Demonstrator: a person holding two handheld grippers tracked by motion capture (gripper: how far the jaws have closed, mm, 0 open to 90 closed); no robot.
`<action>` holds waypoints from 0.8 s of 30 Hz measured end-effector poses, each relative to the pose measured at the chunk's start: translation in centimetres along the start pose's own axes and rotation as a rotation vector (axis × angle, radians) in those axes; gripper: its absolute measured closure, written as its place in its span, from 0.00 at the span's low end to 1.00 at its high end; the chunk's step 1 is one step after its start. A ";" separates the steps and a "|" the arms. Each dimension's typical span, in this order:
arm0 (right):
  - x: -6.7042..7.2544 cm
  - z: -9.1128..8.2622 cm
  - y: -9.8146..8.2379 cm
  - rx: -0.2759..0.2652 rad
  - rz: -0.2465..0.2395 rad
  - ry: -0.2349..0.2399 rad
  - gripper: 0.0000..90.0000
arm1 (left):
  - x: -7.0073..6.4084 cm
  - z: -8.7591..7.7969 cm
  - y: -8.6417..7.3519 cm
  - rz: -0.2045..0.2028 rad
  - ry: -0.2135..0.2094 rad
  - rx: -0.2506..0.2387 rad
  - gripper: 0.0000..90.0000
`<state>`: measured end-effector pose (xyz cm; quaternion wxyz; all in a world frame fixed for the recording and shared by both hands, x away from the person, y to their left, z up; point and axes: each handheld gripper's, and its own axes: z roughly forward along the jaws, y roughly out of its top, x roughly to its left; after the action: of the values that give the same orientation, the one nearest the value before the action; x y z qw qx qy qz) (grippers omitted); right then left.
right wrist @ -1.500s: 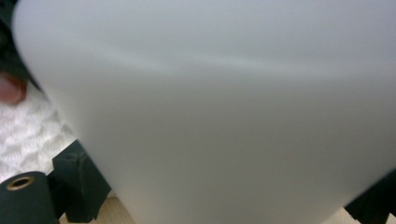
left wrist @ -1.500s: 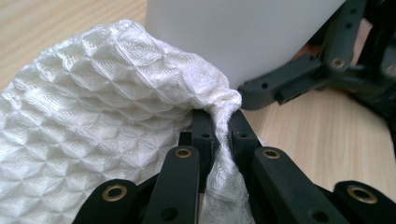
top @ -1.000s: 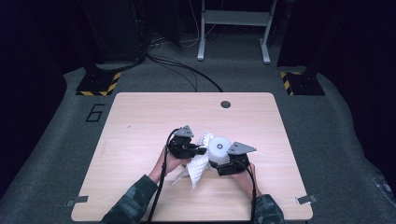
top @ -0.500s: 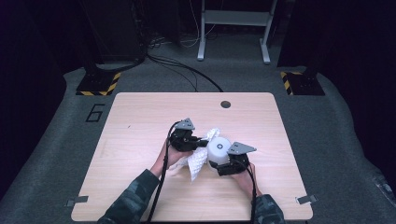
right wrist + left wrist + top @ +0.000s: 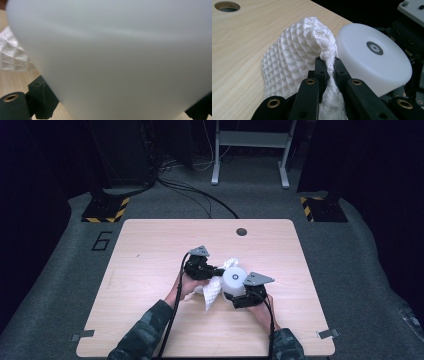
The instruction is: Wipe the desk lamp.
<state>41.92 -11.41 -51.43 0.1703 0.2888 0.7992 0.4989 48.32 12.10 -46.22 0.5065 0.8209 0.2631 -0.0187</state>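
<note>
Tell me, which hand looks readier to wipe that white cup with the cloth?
The left, probably. The left claw is already pinched on the white cloth, right beside the white cup. The right claw seems busy holding that cup.

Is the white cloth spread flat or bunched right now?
Bunched: the white cloth is gathered and pinched between the left gripper, crumpled beside the white container.
</note>
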 end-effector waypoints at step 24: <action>0.0 0.0 0.0 -0.001 -0.005 0.000 0.09 | 0.8 2.4 -4.0 -0.008 0.049 0.118 0.95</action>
<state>41.95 -11.42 -51.46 0.1714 0.2867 0.7998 0.4988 47.77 11.83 -50.88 0.4506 0.8485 0.2770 -0.0162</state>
